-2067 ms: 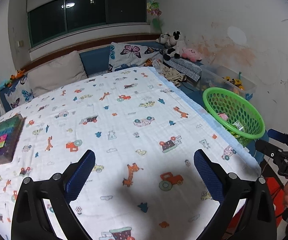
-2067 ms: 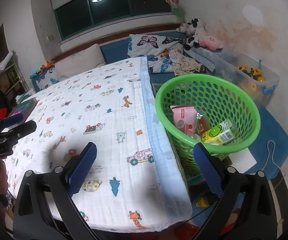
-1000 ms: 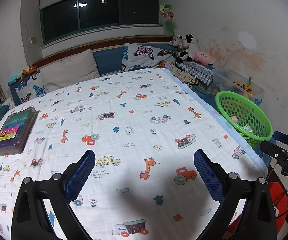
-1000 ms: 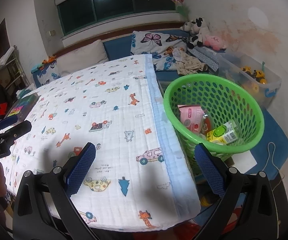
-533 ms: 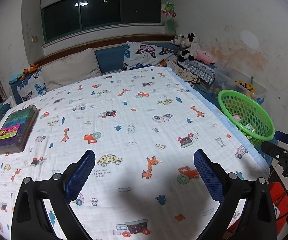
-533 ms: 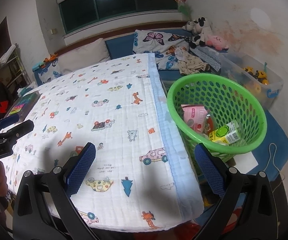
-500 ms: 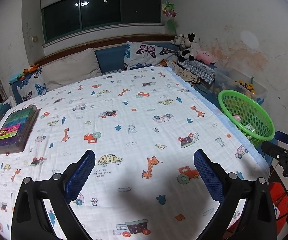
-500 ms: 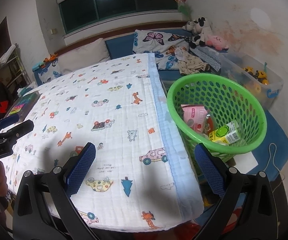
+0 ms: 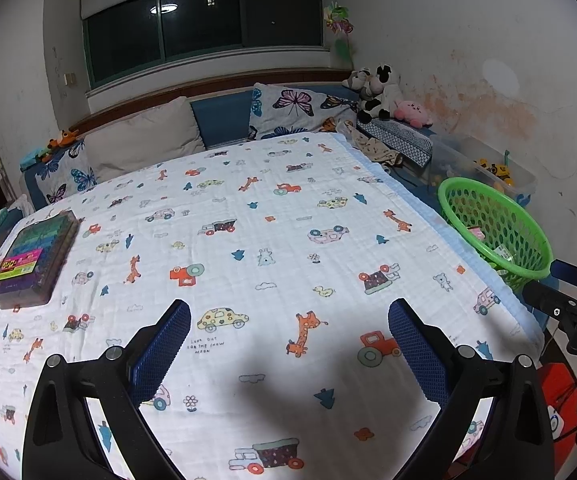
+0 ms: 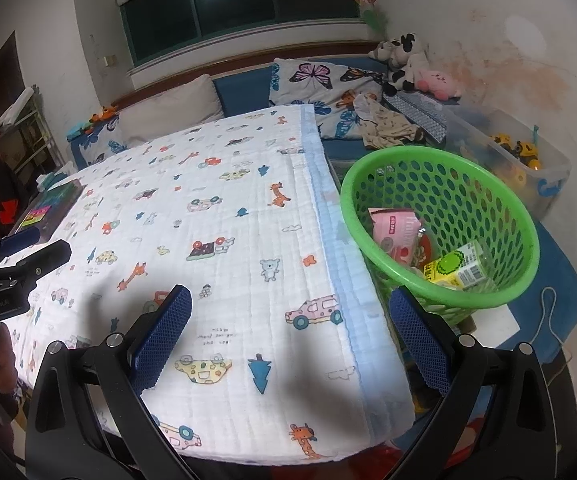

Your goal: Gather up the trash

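Bed (image 9: 288,240) spread with a white blanket (image 10: 228,240) printed with cars and giraffes, pale blue border on its right edge, dark box of coloured items (image 9: 32,256) lying flat near its left edge

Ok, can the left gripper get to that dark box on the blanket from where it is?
Probably yes. The left gripper is open and empty, and the box lies flat on the blanket ahead to its left, with only bare blanket between.
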Motion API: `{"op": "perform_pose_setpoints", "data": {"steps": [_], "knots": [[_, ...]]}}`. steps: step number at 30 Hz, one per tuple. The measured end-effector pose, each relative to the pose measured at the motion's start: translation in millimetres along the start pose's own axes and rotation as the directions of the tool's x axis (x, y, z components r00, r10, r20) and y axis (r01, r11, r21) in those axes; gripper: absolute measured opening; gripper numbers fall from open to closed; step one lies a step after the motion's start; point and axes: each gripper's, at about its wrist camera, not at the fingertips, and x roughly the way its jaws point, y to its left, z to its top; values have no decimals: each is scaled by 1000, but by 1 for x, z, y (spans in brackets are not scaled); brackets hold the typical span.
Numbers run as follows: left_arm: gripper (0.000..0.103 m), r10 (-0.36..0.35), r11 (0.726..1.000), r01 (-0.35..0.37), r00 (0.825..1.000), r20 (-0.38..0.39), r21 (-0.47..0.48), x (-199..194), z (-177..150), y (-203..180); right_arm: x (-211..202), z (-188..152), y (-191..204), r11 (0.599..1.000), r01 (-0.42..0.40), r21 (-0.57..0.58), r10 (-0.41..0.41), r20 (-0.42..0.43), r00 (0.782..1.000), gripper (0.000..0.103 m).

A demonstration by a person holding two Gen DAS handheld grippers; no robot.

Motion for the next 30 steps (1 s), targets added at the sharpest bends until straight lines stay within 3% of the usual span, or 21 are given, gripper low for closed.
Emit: {"op": "perform_pose_setpoints", "data": {"steps": [30], "knots": [[96,0,1000,0,1000,-8,-6,4,-6,1,4,-1,5,1000,-13,-6,13,-6,1000,98]]}}
